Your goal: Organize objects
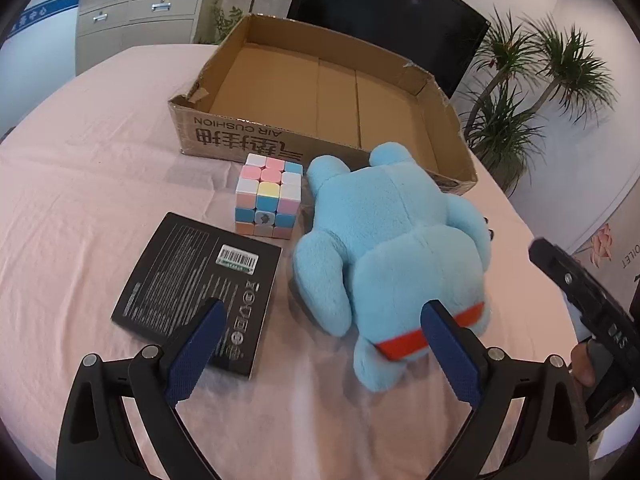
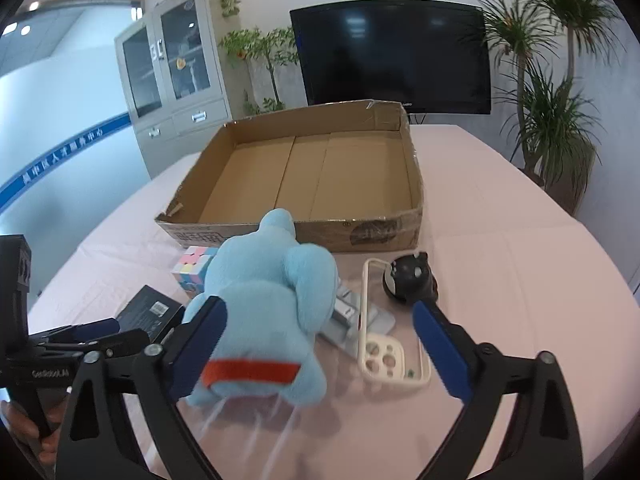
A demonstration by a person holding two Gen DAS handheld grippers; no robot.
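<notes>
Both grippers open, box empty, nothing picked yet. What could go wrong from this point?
The plush lies against the cube and over the grey pack; lifting it may drag either. The phone case leans on that pack and could slide. The left gripper straddles plush and black box, so closing might catch both.

Both wrist views face the cardboard box [image 1: 320, 92] (close, overlapping).

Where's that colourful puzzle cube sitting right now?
The puzzle cube rests on the pink tablecloth, just in front of the cardboard box, squeezed between the blue plush toy and the black booklet.
</notes>
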